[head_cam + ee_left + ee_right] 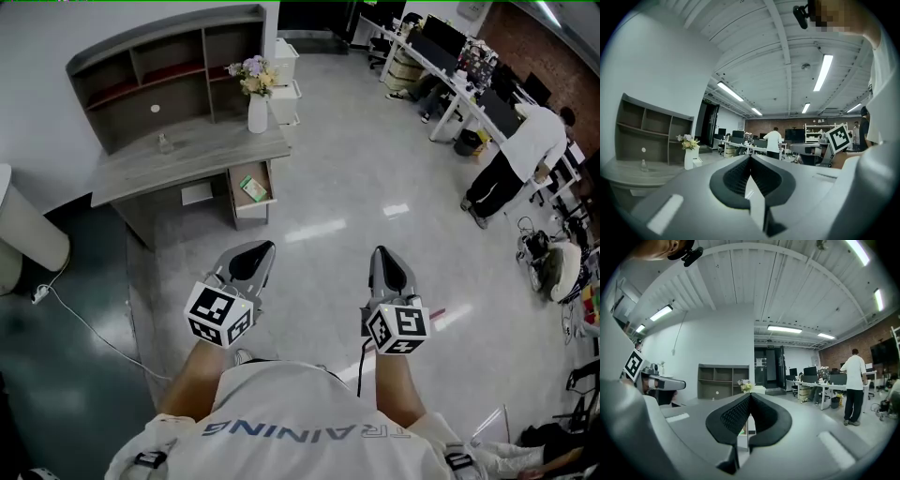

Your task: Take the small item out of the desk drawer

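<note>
Below the desk (192, 155) top, we see the drawer (253, 213) standing open, with the small green item (253, 189) lying inside. We hold the left gripper (257, 255) and right gripper (383, 261) over the floor (356, 187), well apart from the desk, both with jaws together and empty.

Floor (328, 202): bare, an open run right up to the desk (187, 159).
Drawer (254, 212): pulled out, mouth clear from above.
Vase (257, 114): on the desk corner, just behind it.

small item (251, 189) in drawer (253, 213) under desk (202, 150), vase (258, 113) on desk
</note>
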A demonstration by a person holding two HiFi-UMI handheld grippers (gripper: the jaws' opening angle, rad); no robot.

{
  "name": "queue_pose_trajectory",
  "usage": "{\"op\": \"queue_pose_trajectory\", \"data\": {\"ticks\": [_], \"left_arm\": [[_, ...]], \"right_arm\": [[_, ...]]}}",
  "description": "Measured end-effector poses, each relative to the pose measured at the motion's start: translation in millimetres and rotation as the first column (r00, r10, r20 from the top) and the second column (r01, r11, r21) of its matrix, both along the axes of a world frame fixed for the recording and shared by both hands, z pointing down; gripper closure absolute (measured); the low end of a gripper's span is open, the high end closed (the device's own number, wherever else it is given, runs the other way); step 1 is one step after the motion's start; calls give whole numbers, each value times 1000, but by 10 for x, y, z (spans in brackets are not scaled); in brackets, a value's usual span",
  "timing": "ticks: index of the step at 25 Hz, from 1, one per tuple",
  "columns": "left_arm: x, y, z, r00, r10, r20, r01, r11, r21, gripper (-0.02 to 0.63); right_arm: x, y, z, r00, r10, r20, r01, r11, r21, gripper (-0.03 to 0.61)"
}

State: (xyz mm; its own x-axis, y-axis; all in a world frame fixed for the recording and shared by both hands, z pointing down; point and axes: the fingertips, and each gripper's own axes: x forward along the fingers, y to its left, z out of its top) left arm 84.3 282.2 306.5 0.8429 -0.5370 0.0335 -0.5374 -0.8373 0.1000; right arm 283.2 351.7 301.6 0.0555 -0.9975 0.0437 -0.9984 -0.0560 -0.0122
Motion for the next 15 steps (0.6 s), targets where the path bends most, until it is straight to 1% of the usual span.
{"op": "queue_pose_trajectory", "data": {"ticks": [5,9,10,12,15], "left_arm": [[-59,4,27,1000,-3,3,3,1000,-2,615],[-171,-43,18,1000,-7,-3,7,1000,-2,615],[-208,-52,19,1000,-6,-3,6,1000,-3,615],[-312,-78,42,1000,-6,0,6,1000,-5,615],[-567,-171,103,1000,-18,10,18,1000,-6,615]], "right_arm": [[-56,-38,39,1000,-3,2,3,1000,-7,561],[-191,-128,48,997,-26,68,26,1000,4,561],[-250,-157,58,997,-33,71,32,999,4,561],[-377,-223,96,997,-40,64,40,999,-2,561],[-585,-343,165,996,-47,69,47,999,-2,561]]}}
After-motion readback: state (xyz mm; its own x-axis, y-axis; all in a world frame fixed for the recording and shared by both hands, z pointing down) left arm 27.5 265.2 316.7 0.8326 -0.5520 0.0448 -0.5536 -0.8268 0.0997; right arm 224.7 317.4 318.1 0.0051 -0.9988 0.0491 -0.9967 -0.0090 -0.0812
